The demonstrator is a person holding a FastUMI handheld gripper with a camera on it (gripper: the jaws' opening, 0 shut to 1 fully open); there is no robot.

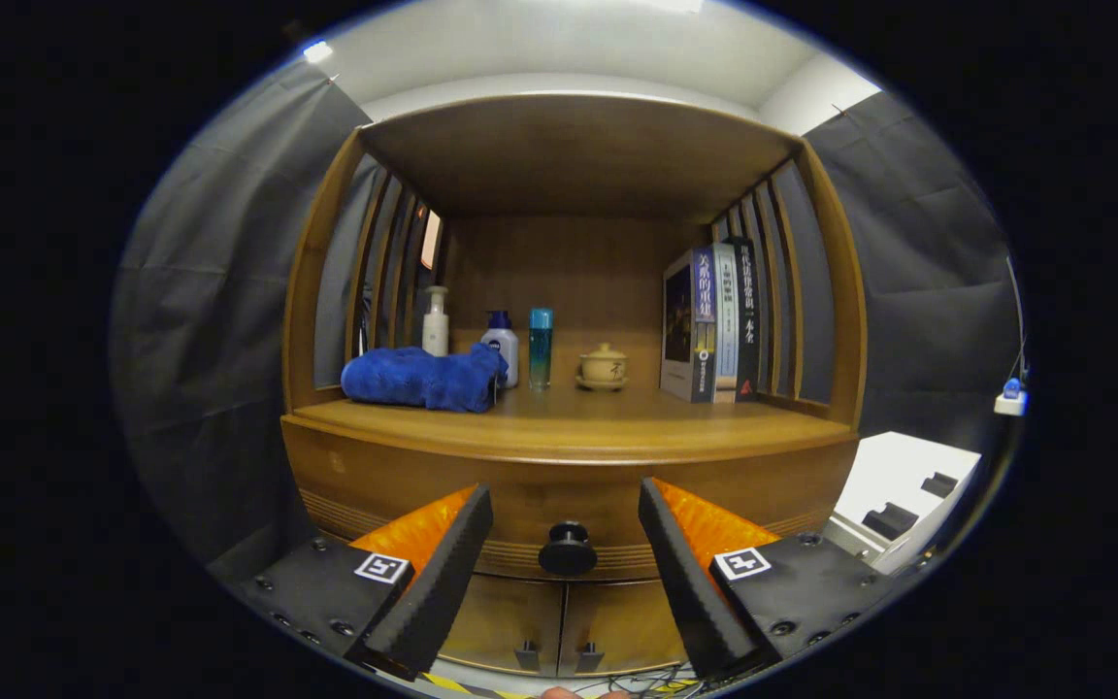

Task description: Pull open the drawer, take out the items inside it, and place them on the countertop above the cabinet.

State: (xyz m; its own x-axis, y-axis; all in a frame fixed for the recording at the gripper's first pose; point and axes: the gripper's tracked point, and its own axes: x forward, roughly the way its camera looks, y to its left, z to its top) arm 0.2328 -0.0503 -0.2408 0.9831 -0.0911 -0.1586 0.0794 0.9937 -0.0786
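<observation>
Wooden drawer [559, 495] shut; tongs [566, 505] wide, empty.

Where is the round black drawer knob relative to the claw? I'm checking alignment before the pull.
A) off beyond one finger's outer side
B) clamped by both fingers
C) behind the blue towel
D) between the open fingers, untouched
D: the drawer knob sits centred in the gap of the open claw, with wood of the drawer front showing on either side of it and neither finger touching it.
</observation>
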